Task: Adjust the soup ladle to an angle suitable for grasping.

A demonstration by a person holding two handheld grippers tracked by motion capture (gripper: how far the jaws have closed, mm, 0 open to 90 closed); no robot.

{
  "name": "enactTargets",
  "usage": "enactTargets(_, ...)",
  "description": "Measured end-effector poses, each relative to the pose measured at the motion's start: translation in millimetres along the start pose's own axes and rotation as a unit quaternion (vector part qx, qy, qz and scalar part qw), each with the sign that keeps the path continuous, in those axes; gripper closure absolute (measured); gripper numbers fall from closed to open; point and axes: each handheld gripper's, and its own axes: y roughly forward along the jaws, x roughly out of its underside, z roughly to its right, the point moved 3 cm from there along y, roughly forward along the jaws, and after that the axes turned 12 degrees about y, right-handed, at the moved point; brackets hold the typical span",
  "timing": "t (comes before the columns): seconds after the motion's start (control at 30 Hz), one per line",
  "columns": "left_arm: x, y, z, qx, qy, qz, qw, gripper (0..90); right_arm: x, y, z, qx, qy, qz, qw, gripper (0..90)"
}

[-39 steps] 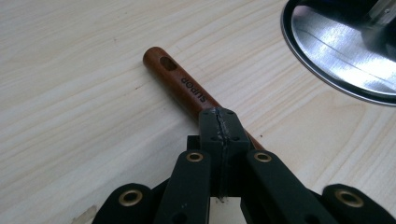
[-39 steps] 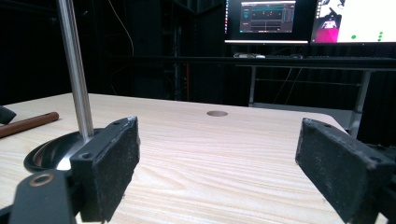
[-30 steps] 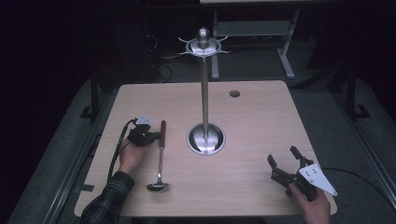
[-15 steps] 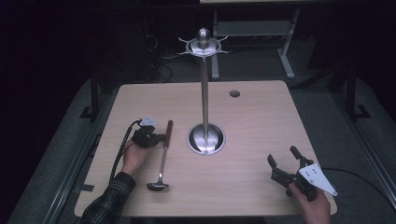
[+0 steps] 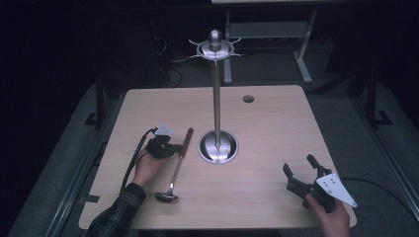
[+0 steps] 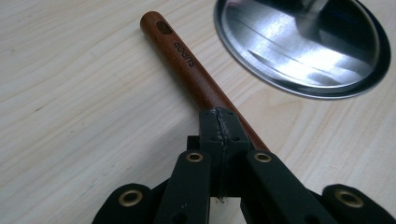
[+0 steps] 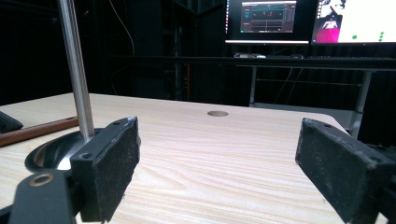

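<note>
A ladle (image 5: 179, 155) with a brown wooden handle and a steel bowl lies on the table left of a steel utensil stand (image 5: 216, 98) with a round base. My left gripper (image 5: 173, 148) is shut, jaws pressed together, its tips against the handle's middle. In the left gripper view the shut jaws (image 6: 219, 126) sit over the handle (image 6: 187, 65), nothing between them, with the stand's base (image 6: 303, 46) beyond. My right gripper (image 5: 299, 166) rests open at the table's front right. In the right gripper view its pads (image 7: 109, 163) stand wide apart, the stand's pole (image 7: 74, 70) at the left.
The wooden table (image 5: 267, 128) has a small round hole (image 5: 248, 98) near its far edge. The stand's hooked crown (image 5: 215, 48) rises high above the table. Beyond the far edge are dark floor, a desk frame and lit monitors (image 7: 266, 21).
My left gripper has slid a little to the right, and the ladle's handle end has swung right toward the stand's base. The right gripper has not moved.
</note>
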Motion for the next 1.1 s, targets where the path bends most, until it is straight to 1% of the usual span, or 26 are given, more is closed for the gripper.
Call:
enactTargets(0.1,-1.1,1.1,3.0,0.004,-0.001,-0.001,1.0,90.0,0.0,0.0,0.0,0.0,0.0,0.0,1.0,13.0)
enactTargets(0.13,-2.5,1.8,4.5,0.007,0.007,-0.001,1.0,90.0,0.0,0.0,0.1,0.0,0.0,0.0,1.0,13.0)
enactTargets(0.23,-3.4,2.6,6.6,0.009,0.012,-0.003,0.9999,90.0,0.0,0.1,0.0,0.0,0.0,0.0,1.0,13.0)
enactTargets(0.27,-4.3,3.3,8.0,0.011,0.018,-0.004,0.9998,90.0,0.0,-0.1,0.0,0.0,0.0,0.0,1.0,13.0)
enactTargets(0.43,-5.6,4.3,11.4,0.016,0.012,-0.002,0.9998,90.0,0.0,-0.1,0.0,-0.001,-0.001,0.001,1.0,13.0)
enactTargets(0.53,-5.9,4.3,11.9,0.018,0.016,-0.004,0.9997,90.0,0.0,0.0,0.1,0.0,0.0,0.0,1.0,13.0)
enactTargets(0.63,-6.1,1.4,12.2,0.02,0.012,-0.007,0.9997,90.0,-0.1,-0.1,0.2,-0.001,-0.001,0.002,1.0,13.0)
enactTargets(0.67,-6.7,-1.3,12.8,0.02,0.014,-0.009,0.9997,90.0,-0.1,-0.1,0.2,-0.001,-0.001,0.002,1.0,13.0)
enactTargets(0.73,-8.4,-9.9,17.6,0.024,0.007,-0.012,0.9996,90.0,-0.1,-0.2,0.2,-0.001,0.0,0.003,1.0,13.0)
enactTargets(0.8,-9.9,-18.5,23.2,0.031,0.01,-0.019,0.9993,90.0,-0.2,-0.3,0.3,-0.001,0.0,0.003,1.0,13.0)
enactTargets(0.83,-10.2,-23.5,27.0,0.033,0.013,-0.019,0.9992,90.0,-0.2,-0.3,0.5,-0.001,-0.001,0.003,1.0,13.0)
enactTargets(0.87,-8.7,-33.4,34.9,0.043,0.01,-0.028,0.9986,90.0,-0.2,-0.4,0.5,-0.001,0.0,0.003,1.0,13.0)
enactTargets(0.9,-8.7,-33.4,34.9,0.043,0.01,-0.028,0.9986,90.0,-0.2,-0.4,0.5,-0.001,0.0,0.003,1.0,13.0)
enactTargets(0.97,-6.6,-42.9,44.1,0.055,0.013,-0.046,0.9974,90.0,-0.1,-0.6,0.2,-0.001,0.0,0.004,1.0,13.0)
enactTargets(1.0,-5.8,-49.0,52.2,0.061,0.011,-0.045,0.9971,90.0,-0.1,-0.6,0.2,-0.001,0.0,0.004,1.0,13.0)
enactTargets(1.03,-5.8,-49.0,52.2,0.061,0.011,-0.045,0.9971,90.0,-0.1,-0.6,0.2,-0.001,0.0,0.004,1.0,13.0)
enactTargets(1.1,-3.8,-53.9,61.3,0.07,0.015,-0.052,0.9961,90.0,-0.2,-0.6,0.2,-0.001,0.0,0.004,1.0,13.0)
